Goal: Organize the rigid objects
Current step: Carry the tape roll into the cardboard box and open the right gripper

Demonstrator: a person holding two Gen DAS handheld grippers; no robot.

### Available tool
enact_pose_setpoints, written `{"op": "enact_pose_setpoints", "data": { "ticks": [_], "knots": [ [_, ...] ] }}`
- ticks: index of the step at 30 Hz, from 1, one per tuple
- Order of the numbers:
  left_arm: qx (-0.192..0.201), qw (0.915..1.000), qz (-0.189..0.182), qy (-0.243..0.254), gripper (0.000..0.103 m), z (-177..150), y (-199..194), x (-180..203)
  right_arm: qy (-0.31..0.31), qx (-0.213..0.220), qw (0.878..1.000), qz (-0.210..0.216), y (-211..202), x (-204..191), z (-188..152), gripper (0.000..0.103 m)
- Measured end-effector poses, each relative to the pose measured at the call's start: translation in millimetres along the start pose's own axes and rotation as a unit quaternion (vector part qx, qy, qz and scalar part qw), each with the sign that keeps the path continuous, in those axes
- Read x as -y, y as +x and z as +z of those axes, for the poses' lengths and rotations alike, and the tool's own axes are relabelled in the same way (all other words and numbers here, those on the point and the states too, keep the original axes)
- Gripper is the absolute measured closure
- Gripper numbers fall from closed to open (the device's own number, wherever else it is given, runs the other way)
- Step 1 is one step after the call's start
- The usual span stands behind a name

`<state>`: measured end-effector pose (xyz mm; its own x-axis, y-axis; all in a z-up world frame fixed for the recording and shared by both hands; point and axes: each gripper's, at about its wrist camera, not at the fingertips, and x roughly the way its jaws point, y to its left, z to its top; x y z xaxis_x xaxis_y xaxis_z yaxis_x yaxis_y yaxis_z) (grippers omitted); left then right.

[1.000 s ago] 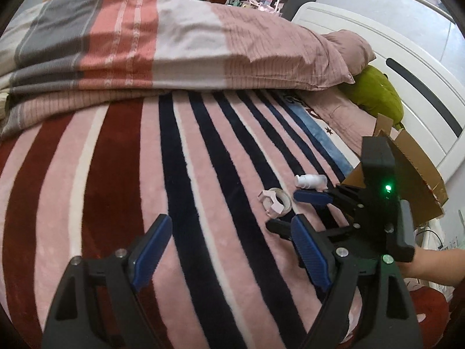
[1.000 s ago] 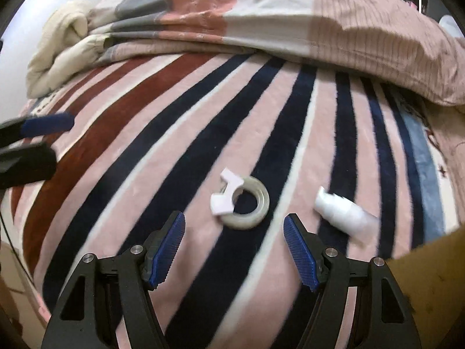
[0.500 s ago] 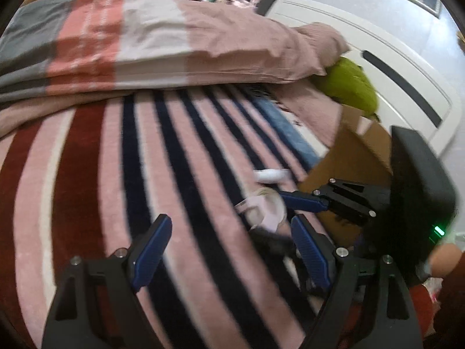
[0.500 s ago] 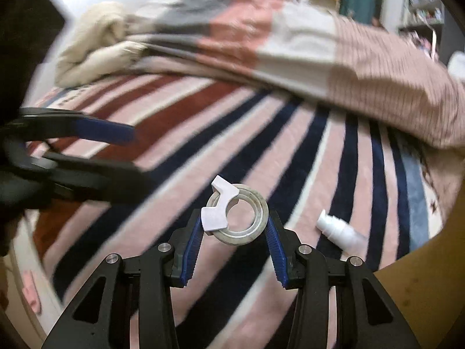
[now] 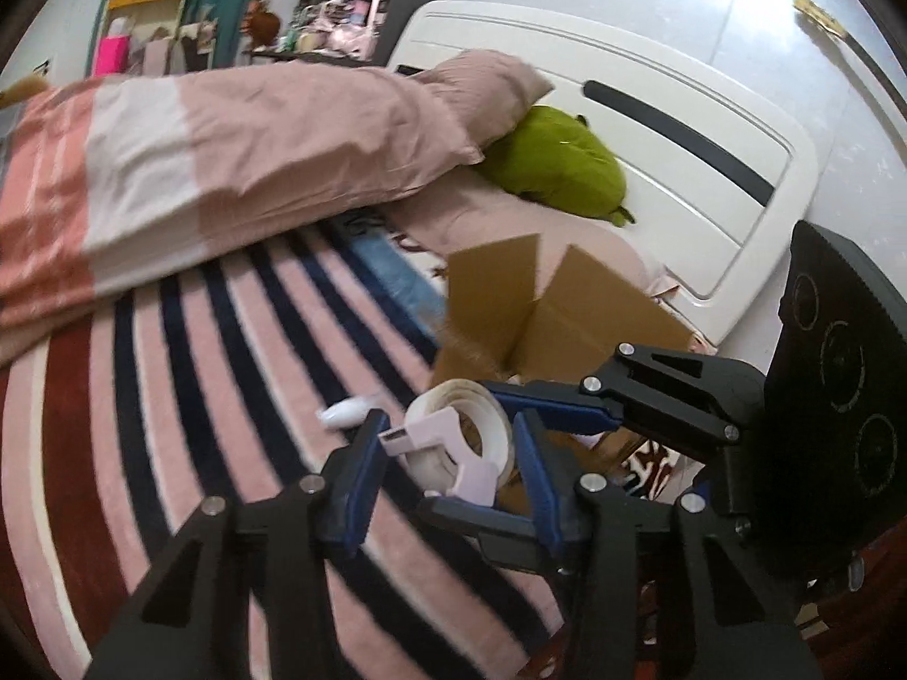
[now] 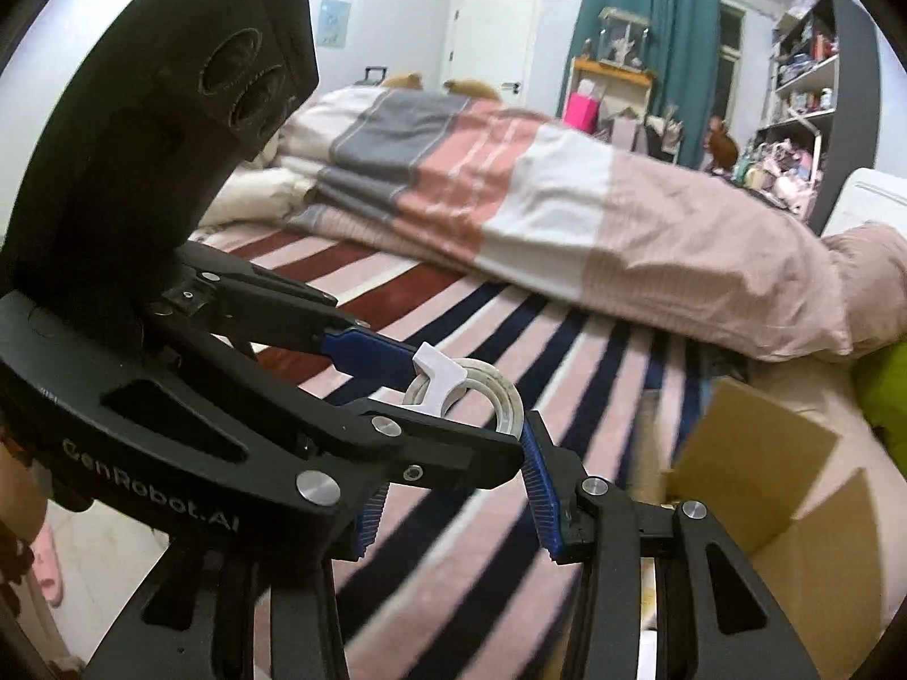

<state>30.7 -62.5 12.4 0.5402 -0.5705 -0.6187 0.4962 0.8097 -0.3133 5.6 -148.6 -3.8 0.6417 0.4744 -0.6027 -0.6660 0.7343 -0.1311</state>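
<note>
I see the tape roll as a pale, off-white ring with a white plastic cutter clipped across one side, its flat tab sticking out past the rim. It is up off the striped blanket, hanging in the air between the two claws and not resting on anything. The left gripper has the roll between its blue pads and its jaws are closing on it; from its own camera the near pad meets the cutter's tab and the far pad sits against the ring's opposite edge, so I read it as a grip, though the blur keeps me from being sure of the contact. The right gripper comes in crosswise from the other side and is clamped on the same roll: in the left view its two fingers lie above and below the ring, and in its own view the ring's edge sits at the tip of its right-hand pad, while the other pad is mostly hidden behind the left claw's lower finger. Just beyond the roll an open cardboard box stands on the bed, and a small white bottle lies on the blanket near the left claw's near finger.
</note>
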Motion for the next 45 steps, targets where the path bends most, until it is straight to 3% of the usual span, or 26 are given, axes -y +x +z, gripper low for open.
{"op": "enact_pose_setpoints", "data": {
  "ticks": [12,21,22,23,25,26,27,32,36,45],
  "knots": [
    [-0.027,0.9979,-0.030,0.050,0.061,43,63,68,0.052,-0.011,0.996,-0.072,-43,78,-21,0.065],
    [-0.056,0.9958,-0.032,0.064,0.060,57,109,86,0.086,-0.046,0.992,-0.082,-40,129,-37,0.064],
    [-0.059,0.9957,-0.026,0.066,0.053,58,112,86,0.090,-0.052,0.992,-0.078,-38,133,-38,0.064],
    [-0.059,0.9957,-0.020,0.069,0.039,58,113,86,0.094,-0.057,0.991,-0.073,-36,136,-40,0.063],
    [-0.052,0.9962,-0.006,0.070,0.022,59,113,85,0.109,-0.074,0.989,-0.060,-30,144,-43,0.048],
    [-0.049,0.9963,-0.004,0.071,0.021,59,112,84,0.117,-0.076,0.989,-0.058,-30,147,-45,0.037],
    [-0.049,0.9963,-0.003,0.071,0.021,59,111,83,0.127,-0.074,0.988,-0.051,-31,151,-47,0.034],
    [-0.041,0.9966,0.006,0.071,0.021,57,98,80,0.133,-0.080,0.987,-0.047,-33,151,-50,0.034],
    [-0.028,0.9970,0.009,0.072,0.020,53,79,78,0.126,-0.082,0.987,-0.058,-39,142,-47,0.026],
    [0.011,0.9976,0.022,0.064,0.019,37,22,61,0.114,-0.085,0.987,-0.071,-55,111,-30,0.026]
  ]
}}
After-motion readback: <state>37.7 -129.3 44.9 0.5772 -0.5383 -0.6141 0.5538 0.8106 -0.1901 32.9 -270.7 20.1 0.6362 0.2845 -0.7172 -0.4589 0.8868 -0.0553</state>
